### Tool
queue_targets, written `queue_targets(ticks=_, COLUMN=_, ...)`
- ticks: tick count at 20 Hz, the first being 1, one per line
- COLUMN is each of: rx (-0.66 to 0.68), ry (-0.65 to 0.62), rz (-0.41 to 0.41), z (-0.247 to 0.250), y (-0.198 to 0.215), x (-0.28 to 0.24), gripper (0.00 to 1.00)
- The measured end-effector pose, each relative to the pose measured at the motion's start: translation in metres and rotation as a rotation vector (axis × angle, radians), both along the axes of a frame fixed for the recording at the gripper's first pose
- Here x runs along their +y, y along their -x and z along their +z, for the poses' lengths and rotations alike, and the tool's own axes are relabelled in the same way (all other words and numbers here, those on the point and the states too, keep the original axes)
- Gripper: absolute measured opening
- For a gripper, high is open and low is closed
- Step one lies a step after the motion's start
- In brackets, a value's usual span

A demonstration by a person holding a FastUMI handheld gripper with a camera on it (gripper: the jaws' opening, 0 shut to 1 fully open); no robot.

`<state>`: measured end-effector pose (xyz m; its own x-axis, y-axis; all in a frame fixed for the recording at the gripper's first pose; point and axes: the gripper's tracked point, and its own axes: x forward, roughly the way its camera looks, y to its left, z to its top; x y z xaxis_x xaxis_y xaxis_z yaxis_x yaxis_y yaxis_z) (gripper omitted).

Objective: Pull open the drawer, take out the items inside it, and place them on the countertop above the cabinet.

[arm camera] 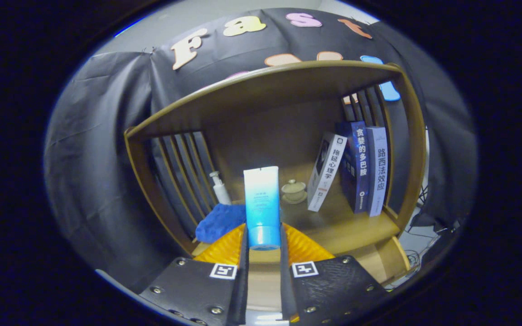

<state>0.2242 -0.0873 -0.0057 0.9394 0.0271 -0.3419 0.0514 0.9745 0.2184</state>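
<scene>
**Ana:** Fingers come first, at the bottom centre of the frame; both press the cap end of a blue tube, one on each side, so the gripper is clamped on it; I judge it holds low on the tube so the body stands upright and can be set down on its cap.

**Bo:** And where is the tube relative to the countertop?

**Ana:** It is cap down over the front edge, centre of the frame; I cannot tell whether it touches the wood yet; the open shelf rises behind it.

**Bo:** What crowds the spot?

**Ana:** A blue cloth lies just left of the fingers, with a white pump bottle behind it; a lidded cup sits beyond the tube, right of centre; three books lean further right, probably propped against the shelf's side so they stay up.

**Bo:** So the bare patch is in the middle?

**Ana:** Yes; that seems why the tube is carried there, between cloth and cup.
</scene>
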Motion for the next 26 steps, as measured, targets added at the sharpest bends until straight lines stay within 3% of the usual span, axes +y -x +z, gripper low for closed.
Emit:
queue_targets(ticks=9, rx=0.101, ry=0.049, rz=-0.107, z=-0.098, y=-0.068, x=-0.018, gripper=0.30)
queue_targets(ticks=13, rx=0.167, ry=0.050, rz=-0.120, z=-0.141, y=-0.076, x=-0.017, gripper=0.30)
queue_targets(ticks=19, rx=0.209, ry=0.106, rz=-0.122, z=-0.161, y=-0.076, x=-0.017, gripper=0.30)
queue_targets(ticks=21, rx=0.209, ry=0.119, rz=-0.115, z=-0.161, y=-0.072, x=-0.016, gripper=0.36)
queue_targets(ticks=26, rx=0.216, ry=0.109, rz=-0.136, z=-0.144, y=-0.048, x=-0.014, gripper=0.94)
